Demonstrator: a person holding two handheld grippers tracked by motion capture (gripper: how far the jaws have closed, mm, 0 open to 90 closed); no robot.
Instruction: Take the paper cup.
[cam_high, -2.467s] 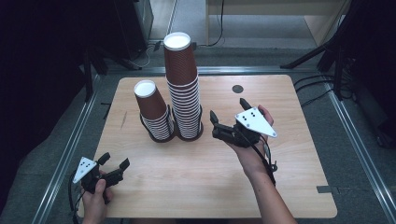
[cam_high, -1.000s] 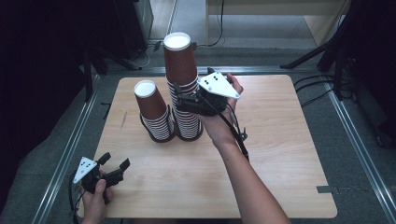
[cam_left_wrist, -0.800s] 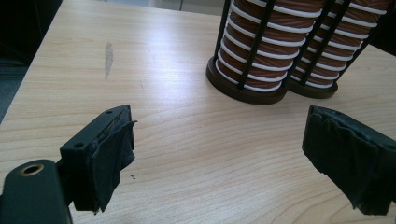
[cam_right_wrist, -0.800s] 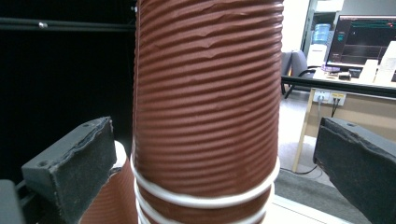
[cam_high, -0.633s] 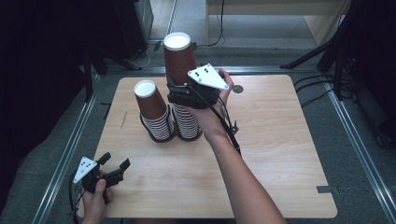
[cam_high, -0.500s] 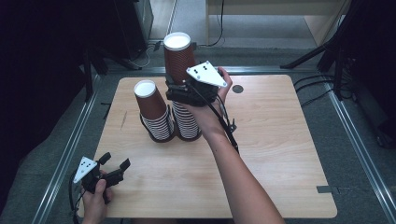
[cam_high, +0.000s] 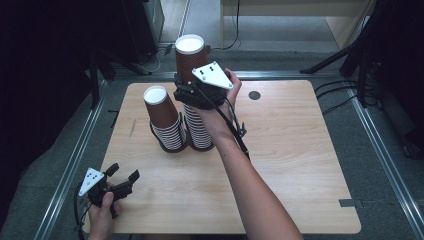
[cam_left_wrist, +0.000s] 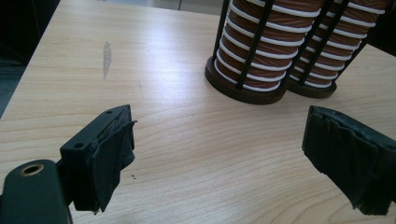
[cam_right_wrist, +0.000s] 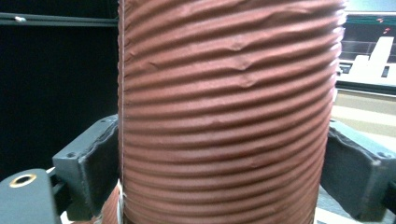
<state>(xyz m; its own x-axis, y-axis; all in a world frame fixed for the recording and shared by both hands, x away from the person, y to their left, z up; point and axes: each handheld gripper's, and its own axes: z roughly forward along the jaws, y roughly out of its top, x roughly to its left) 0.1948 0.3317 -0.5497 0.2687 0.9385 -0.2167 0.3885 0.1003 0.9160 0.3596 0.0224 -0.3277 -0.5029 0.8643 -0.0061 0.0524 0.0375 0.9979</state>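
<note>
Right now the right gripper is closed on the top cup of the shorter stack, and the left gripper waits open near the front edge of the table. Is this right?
Not quite: the right gripper has just closed on the top cup of the taller stack, not the shorter stack, as the high view shows. The left gripper does wait open near the table's front edge.

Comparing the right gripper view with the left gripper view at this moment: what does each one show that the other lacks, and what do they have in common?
Right gripper view: a ribbed brown cup close up, its wall pressed between the right gripper pads, jaws having just closed on it.

Left gripper view: the left gripper open over bare wooden table, with two black wire holders of stacked cups standing ahead.

Both: black padded jaws rising from below, and brown paper cups.
</note>
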